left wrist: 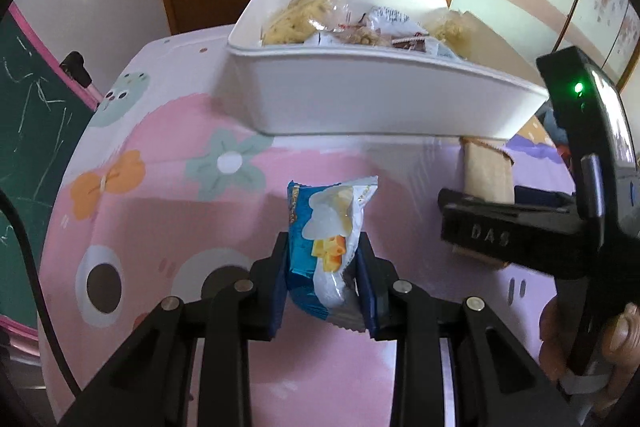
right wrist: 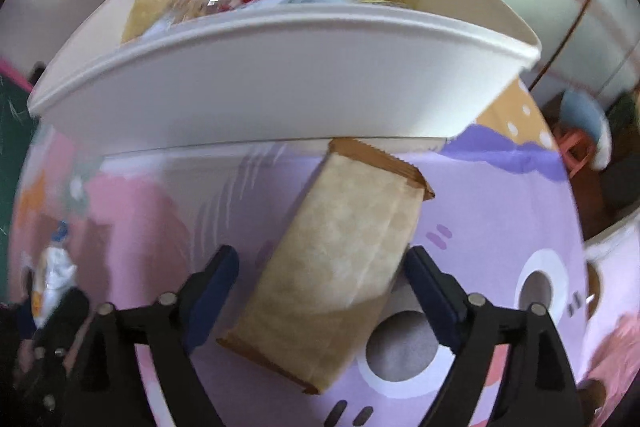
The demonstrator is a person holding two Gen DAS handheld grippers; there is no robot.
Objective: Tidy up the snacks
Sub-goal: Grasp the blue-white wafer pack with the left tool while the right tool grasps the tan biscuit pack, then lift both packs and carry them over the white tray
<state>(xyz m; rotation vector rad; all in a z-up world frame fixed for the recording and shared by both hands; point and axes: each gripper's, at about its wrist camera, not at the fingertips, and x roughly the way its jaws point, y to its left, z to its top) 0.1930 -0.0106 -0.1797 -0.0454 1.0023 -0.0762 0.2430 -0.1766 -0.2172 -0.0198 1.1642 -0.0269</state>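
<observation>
Left claw (left wrist: 323, 275) is clenched on a light, crinkly blue packet (left wrist: 332, 251); right claw (right wrist: 320, 291) gapes, straddling a soft tan packet (right wrist: 340, 259) near the bin (right wrist: 280, 87); best pinched mid-body.

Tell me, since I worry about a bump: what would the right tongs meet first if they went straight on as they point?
Probably the tan packet: it lies on the mat between the open right tongs, untouched. The white bin sits farther on. Depth is unclear.

Soft, even daylight, faint shadows under the bin (left wrist: 360, 99); strong fisheye bending with dark corners; the right wrist view is motion-blurred, the left sharper.
</observation>
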